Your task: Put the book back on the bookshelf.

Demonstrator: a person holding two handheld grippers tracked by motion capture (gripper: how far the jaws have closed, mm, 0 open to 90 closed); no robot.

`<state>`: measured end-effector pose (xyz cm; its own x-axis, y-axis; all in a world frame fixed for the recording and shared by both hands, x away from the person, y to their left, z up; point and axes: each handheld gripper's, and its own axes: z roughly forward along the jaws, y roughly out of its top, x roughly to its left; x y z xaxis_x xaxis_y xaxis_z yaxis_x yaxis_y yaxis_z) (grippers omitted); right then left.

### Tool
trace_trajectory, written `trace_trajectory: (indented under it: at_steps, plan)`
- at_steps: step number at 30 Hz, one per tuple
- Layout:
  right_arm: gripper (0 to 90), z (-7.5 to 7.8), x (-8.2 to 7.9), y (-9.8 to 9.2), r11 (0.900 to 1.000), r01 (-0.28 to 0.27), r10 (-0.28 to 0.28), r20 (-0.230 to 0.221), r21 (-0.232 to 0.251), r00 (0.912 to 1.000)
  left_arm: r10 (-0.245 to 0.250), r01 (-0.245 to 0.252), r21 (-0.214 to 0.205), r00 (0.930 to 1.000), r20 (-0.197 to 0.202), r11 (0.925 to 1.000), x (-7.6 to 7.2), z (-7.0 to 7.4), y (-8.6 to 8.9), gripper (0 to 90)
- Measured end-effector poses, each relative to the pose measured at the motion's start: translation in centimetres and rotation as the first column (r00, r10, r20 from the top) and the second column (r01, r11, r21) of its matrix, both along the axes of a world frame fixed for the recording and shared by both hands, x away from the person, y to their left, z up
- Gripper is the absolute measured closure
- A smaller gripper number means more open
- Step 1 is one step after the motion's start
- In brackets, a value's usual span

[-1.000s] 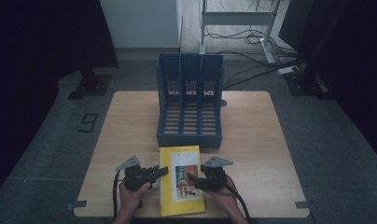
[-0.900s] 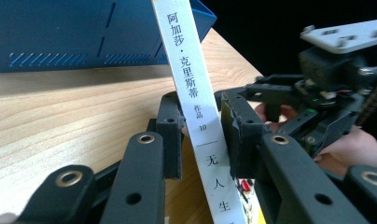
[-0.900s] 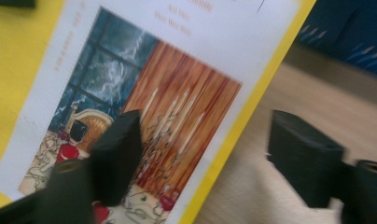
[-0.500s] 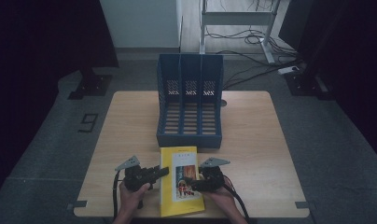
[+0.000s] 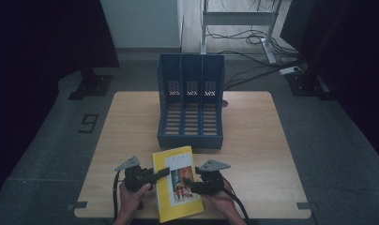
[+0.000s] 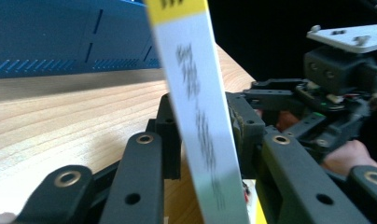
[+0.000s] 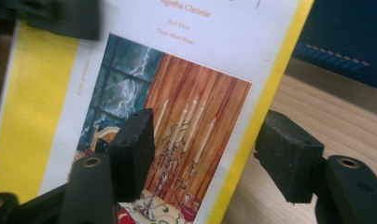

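Note:
A yellow paperback book [image 5: 176, 185] with a picture on its cover lies near the table's front edge. My left gripper [image 5: 158, 174] comes in from the book's left side. In the left gripper view its jaws press on both sides of the book's white and yellow spine [image 6: 196, 93], so the left gripper [image 6: 205, 135] is shut on it. My right gripper [image 5: 189, 183] rests over the cover from the right. In the right gripper view the right gripper [image 7: 210, 154] is open, one pad above the cover [image 7: 200, 60] and the other past the book's yellow right edge, over the wood.
A blue three-slot file holder [image 5: 191, 108] lies open-side up at the middle of the wooden table [image 5: 253, 140], just behind the book. Bare wood spreads to either side of it. Both of the person's hands are at the front edge.
The right gripper has edged slightly left over the cover. The book and the left gripper have barely moved.

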<state>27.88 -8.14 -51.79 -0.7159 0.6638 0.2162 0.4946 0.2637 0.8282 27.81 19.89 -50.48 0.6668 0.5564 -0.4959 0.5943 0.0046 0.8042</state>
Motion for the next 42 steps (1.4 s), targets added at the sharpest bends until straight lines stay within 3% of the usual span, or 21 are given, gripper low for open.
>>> trace_trajectory:
  at_steps: [3, 10, 15, 21, 26, 32, 36, 42]
  plan:
    - [37.7, 0.2, -0.2, 0.1, 0.9999, -0.006, 0.007, 0.019, -0.013, 0.9998, 0.001, -0.001, 0.0, 1.0, 0.007, 1.0, -0.1, 0.1, 0.0, 71.2]
    - [37.9, 0.2, -0.1, -0.3, 0.9997, -0.016, 0.016, 0.019, 0.017, 0.9997, -0.01, 0.01, -0.012, 0.9999, 0.014, 0.9999, -0.2, 0.4, 0.2, 72.8]
    - [37.8, 0.1, 0.1, -0.7, 0.9996, -0.013, 0.013, 0.009, 0.026, 0.9999, 0.044, -0.041, -0.059, 0.998, 0.044, 0.9974, -0.5, 1.0, 1.1, 74.8]
    - [39.1, -0.1, 0.2, -0.8, 0.9994, -0.006, 0.005, 0.009, 0.034, 0.9999, 0.105, -0.097, -0.085, 0.9904, 0.09, 0.9916, -0.8, 2.2, 2.9, 75.7]
    - [39.1, -0.3, 0.3, -0.7, 0.9997, -0.009, 0.009, 0.007, 0.025, 0.9999, 0.15, -0.139, -0.082, 0.9776, 0.148, 0.9869, -1.4, 3.2, 3.6, 75.6]
    - [39.9, -0.6, 0.3, -0.8, 0.9997, -0.005, 0.005, 0.0, 0.025, 1.0, 0.152, -0.139, -0.084, 0.9743, 0.167, 0.9867, -1.6, 3.4, 3.6, 75.6]
    - [40.1, -0.7, 0.3, -0.7, 0.9997, -0.014, 0.014, -0.001, 0.019, 0.9999, 0.15, -0.137, -0.091, 0.9751, 0.163, 0.9865, -1.5, 3.4, 3.7, 75.7]
    - [40.4, -1.2, 0.4, -0.8, 0.9997, 0.014, -0.014, -0.012, 0.02, 0.9998, 0.137, -0.12, -0.106, 0.9755, 0.172, 0.9871, -1.5, 3.5, 3.6, 75.8]
